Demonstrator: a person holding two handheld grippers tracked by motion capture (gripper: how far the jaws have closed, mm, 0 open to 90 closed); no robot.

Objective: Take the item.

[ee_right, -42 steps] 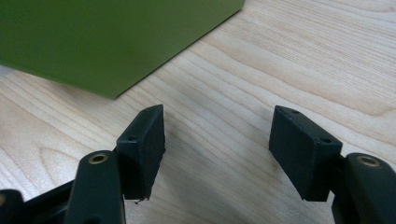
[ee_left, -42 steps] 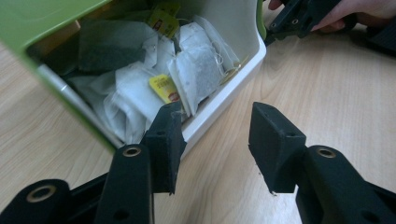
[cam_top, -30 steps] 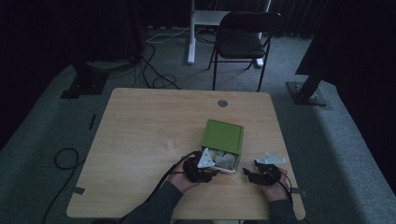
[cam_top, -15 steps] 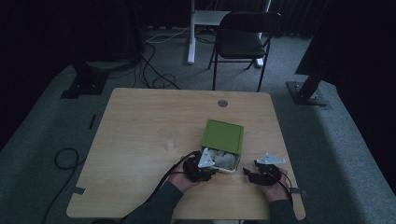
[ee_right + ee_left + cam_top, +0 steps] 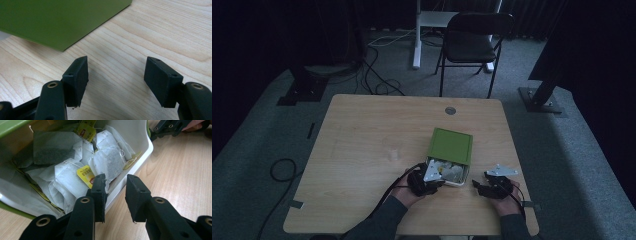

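A box with its green lid (image 5: 451, 145) swung back lies near the table's front edge, and its white tray (image 5: 460, 183) holds several tea bags (image 5: 447, 171). My left gripper (image 5: 439, 181) is at the tray's near left corner. Its jaws straddle the tray's white wall (image 5: 140, 142), one inside beside a tea bag with a yellow tag (image 5: 85, 173), the other outside. My left gripper (image 5: 116, 187) has just been closing, with a gap still showing beside the wall. My right gripper (image 5: 477, 186) rests on the table to the right of the box. In its own view my right gripper (image 5: 116, 67) has its jaws apart over bare wood, near the green box (image 5: 55, 20).
The wooden table (image 5: 377, 145) has a round grommet (image 5: 450, 110) at its far edge. A folding chair (image 5: 472, 42) stands behind the table, and cables (image 5: 282, 170) lie on the floor to the left. In the left gripper view the other gripper (image 5: 170, 127) lies beyond the tray.
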